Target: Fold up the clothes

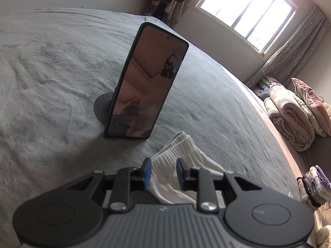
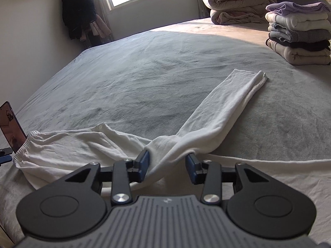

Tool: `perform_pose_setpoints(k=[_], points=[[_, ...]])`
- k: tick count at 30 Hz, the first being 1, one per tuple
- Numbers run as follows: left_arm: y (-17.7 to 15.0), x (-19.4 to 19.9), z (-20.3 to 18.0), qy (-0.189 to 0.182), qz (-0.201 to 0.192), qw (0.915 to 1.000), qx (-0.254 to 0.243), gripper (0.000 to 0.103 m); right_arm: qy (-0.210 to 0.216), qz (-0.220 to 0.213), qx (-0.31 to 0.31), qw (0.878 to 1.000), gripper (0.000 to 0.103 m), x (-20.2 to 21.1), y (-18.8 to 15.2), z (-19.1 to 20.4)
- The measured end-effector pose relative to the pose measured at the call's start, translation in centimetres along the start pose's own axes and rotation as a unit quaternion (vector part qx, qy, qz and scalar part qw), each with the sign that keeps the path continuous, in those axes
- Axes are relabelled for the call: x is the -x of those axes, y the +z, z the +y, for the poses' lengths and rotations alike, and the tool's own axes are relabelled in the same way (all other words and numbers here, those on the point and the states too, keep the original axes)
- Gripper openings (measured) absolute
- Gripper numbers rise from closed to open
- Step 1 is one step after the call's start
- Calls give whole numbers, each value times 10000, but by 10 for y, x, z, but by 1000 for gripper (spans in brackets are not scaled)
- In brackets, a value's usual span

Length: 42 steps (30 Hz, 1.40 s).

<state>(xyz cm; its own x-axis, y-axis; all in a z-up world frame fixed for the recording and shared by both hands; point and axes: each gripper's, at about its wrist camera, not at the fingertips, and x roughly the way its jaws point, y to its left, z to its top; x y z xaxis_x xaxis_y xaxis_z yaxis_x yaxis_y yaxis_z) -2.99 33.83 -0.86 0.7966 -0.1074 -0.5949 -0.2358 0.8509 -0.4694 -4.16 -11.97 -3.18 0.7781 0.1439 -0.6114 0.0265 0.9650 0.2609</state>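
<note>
White trousers (image 2: 99, 144), 1 pr, soft cotton, ribbed waistband, on grey bedsheet (image 2: 144, 72). Left gripper (image 1: 164, 173) & right gripper (image 2: 167, 165): jaws apart, cloth between, unclamped. Folded stack (image 2: 298, 35): 5 pcs.

Grey-sheeted bed (image 2: 157, 66), bright window (image 1: 248, 10), pale curtain (image 1: 293, 49), white walls (image 2: 31, 31)

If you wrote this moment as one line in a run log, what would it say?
task: fold clothes | left gripper: open over waistband | right gripper: open, cloth between jaws | white trousers: unfolded on bed

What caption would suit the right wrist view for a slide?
Open right hand-held gripper over white trousers on a grey bed, folded clothes stack behind.
</note>
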Motion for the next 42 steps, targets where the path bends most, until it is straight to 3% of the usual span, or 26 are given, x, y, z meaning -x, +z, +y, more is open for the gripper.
perform_pose_setpoints(k=[9, 17, 22, 26, 31, 42], points=[[-23, -17, -52, -600, 430, 9945, -746, 29, -124, -202, -213, 9995, 47, 14, 9, -14], [-53, -40, -106, -1200, 1063, 9760, -1473, 31, -144, -282, -450, 9985, 47, 17, 16, -29], [-68, -52, -130, -1415, 1364, 9668, -1633, 31, -90, -284, -523, 9982, 47, 8, 28, -32], [-78, -62, -145, -1590, 1570, 9596, -1709, 31, -10, -181, -535, 9984, 47, -5, 42, -31], [-87, -74, -159, -1919, 1758, 9482, -1822, 31, 144, 286, -824, 9961, 47, -40, 61, -37], [-102, -88, -177, -2471, 2097, 9204, -2186, 31, -590, 655, -475, 9950, 45, -88, 78, -43]])
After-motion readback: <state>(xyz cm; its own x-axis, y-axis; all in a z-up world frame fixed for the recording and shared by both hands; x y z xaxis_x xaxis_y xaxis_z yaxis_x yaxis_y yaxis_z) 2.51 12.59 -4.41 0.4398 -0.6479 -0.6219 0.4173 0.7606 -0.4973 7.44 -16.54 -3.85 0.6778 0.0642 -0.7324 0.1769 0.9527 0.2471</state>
